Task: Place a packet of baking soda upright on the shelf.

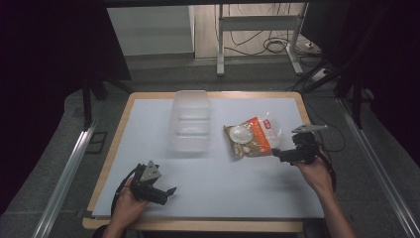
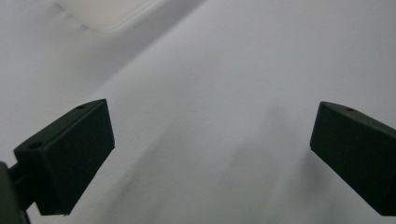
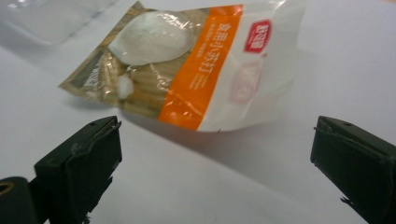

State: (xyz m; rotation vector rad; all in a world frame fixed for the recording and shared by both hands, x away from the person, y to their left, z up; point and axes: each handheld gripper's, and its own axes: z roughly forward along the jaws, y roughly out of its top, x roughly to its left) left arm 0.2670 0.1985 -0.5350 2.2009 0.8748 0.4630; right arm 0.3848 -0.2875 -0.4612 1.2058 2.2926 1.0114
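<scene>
Meanwhile, Both Grippers Wait Open Over a White Table

Looking down from the high view, we see a white table (image 1: 208, 183) with a wooden edge. A clear plastic container (image 1: 190, 121) stands at its far middle, and a snack packet (image 1: 251, 136) lies just to the right of it, apart from it. The packet is part clear, part orange, with a red mark near one end.

Our left gripper (image 1: 166, 194) sits at the near left, held in the left hand (image 1: 128, 203), well apart from both things. Our right gripper (image 1: 275, 152) is at the right, held in the right hand (image 1: 317, 171), its tips just beside the packet's near right corner; from above we cannot tell whether they touch it.

The right gripper view settles that: its jaws stand wide apart with nothing between them, and the packet (image 3: 187, 65) lies a little beyond, flat on the table. That view also shows pale biscuits, a white round picture and printed characters on the orange band, too small to make out from above. A corner of the clear container (image 3: 51, 16) shows at the far left.

The left gripper view shows its jaws spread wide over bare white surface (image 2: 210, 116), with a pale edge, probably the container, blurred at the top left.

Beyond the table, the high view shows a grey floor, metal frame legs (image 1: 220, 39) and loose cables (image 1: 277, 45). Nothing lies between the right gripper and the packet.
</scene>
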